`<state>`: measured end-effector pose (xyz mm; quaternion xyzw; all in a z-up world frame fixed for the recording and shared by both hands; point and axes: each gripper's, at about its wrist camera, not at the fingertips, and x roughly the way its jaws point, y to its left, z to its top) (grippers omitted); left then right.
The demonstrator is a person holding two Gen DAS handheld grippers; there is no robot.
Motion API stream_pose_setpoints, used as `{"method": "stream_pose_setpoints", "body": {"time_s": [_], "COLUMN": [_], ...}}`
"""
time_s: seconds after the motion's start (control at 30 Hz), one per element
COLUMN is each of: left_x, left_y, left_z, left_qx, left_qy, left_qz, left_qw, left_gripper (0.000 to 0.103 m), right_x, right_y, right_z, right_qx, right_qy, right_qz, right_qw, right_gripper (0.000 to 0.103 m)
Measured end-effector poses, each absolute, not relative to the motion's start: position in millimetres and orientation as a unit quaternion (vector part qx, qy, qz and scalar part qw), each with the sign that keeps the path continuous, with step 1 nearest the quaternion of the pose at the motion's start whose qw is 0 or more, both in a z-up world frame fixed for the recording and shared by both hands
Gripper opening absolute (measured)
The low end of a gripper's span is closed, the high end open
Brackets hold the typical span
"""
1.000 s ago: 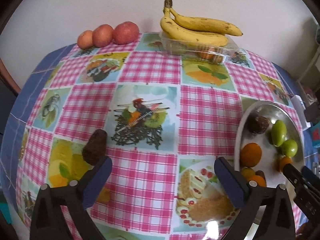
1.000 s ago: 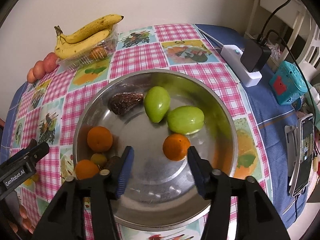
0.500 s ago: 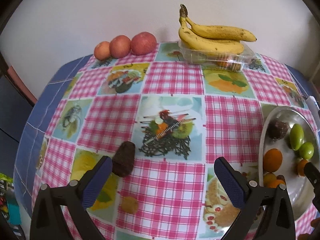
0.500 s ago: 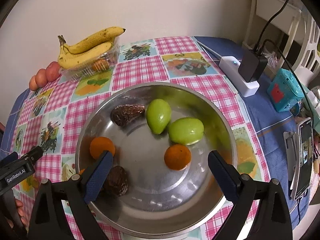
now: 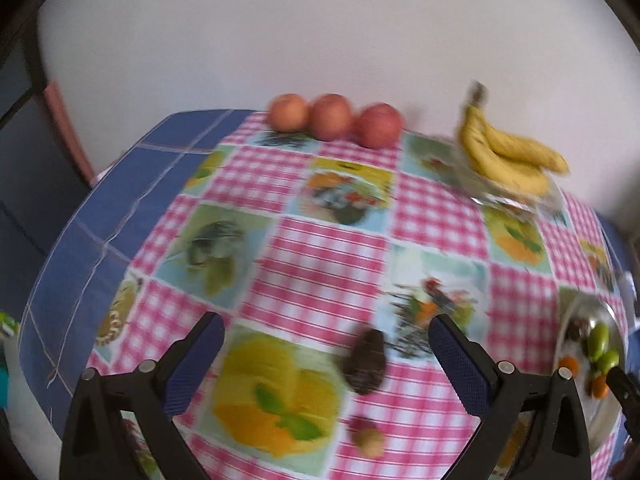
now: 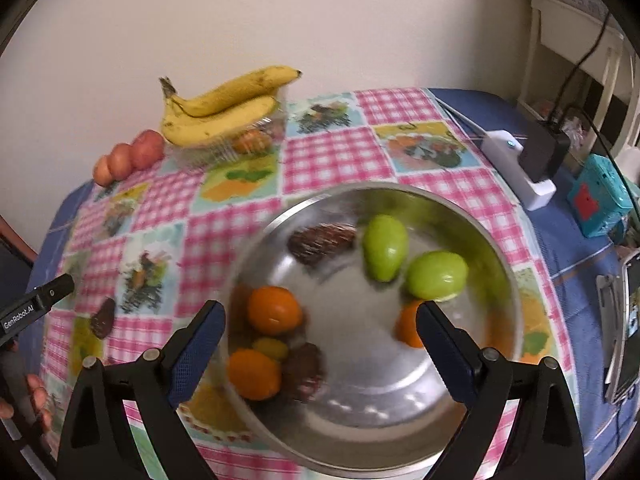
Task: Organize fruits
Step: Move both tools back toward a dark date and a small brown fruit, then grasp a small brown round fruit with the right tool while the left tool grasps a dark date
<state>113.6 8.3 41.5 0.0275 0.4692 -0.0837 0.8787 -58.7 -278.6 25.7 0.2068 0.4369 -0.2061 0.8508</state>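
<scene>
My left gripper is open above the checked tablecloth. A dark avocado lies on the cloth between its fingers, nearer the right one, untouched. A small yellowish fruit sits just below it. My right gripper hangs open over the steel bowl with nothing between its pads. In the bowl lie two green fruits, three oranges, two dark fruits and a small yellow-green one. The same avocado shows left of the bowl.
At the back by the wall, bananas rest on a clear plastic box, with three apples to their left. A white power strip, a teal box and a phone lie right of the bowl. A hand shows at the left edge.
The left gripper has swung left, so the avocado now lies between its fingers instead of beyond the left one. The right jaws have spread wide and drawn back a little over the bowl.
</scene>
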Motion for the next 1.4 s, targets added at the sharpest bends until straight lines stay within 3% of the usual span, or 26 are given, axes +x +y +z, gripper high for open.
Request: {"method": "stream_pose_setpoints", "body": {"time_s": [0.43,0.5,0.63,0.7,0.83,1.1,1.4], "left_x": [143.1,146.1,149.8,150.6,152.7,153.7,153.4], "left_y": [89.9,95.8,104.7,105.9,110.9,113.9,102.3], "left_z": [13.1,2.9,-9.6,-13.1,-14.5,-15.4,-18.1], "left_qx": [0.005,0.009,0.002,0.001,-0.003,-0.018,-0.024], "left_qy": [0.533,0.545,0.56,0.563,0.563,0.565,0.571], "left_qz": [-0.04,-0.029,-0.021,-0.021,-0.019,-0.027,-0.047], "left_qw": [0.845,0.838,0.828,0.826,0.826,0.824,0.82], "left_gripper": [0.103,0.103,0.102,0.102,0.102,0.102,0.102], "right_x": [-3.9,7.4,24.3,30.4,40.7,50.1,54.2], "right_y": [-194.4,-176.3,-147.2,-132.2,-104.9,-70.0,-64.1], "right_z": [33.7,27.9,9.1,-0.3,-15.9,-30.6,-37.6], "right_qx": [0.182,0.175,0.176,0.173,0.175,0.152,0.144], "right_qy": [0.453,0.467,0.501,0.52,0.544,0.571,0.582], "right_qz": [-0.129,-0.109,-0.073,-0.056,-0.019,0.018,0.024], "right_qw": [0.863,0.86,0.844,0.835,0.82,0.806,0.8], "right_gripper": [0.093,0.081,0.075,0.065,0.06,0.039,0.025]}}
